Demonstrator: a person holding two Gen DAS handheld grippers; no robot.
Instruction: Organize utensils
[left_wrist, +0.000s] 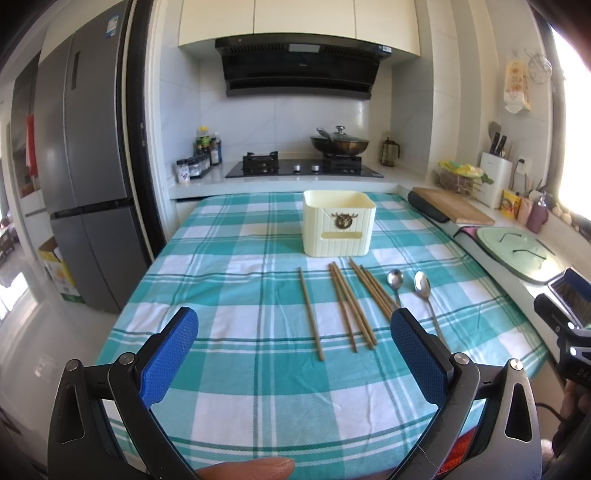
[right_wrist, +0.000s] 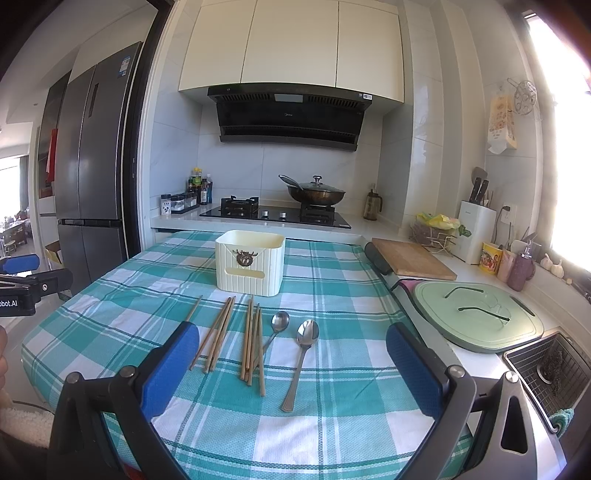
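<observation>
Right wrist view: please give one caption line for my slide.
Open right gripper above chopsticks and two spoons before a cream box.

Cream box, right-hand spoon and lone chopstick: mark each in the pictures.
Cream box (right_wrist: 249, 269): right wrist view, on its front wall.
Right-hand spoon (right_wrist: 308, 332): right wrist view, on its bowl.
Lone chopstick (left_wrist: 310, 314): left wrist view, mid-shaft.
</observation>
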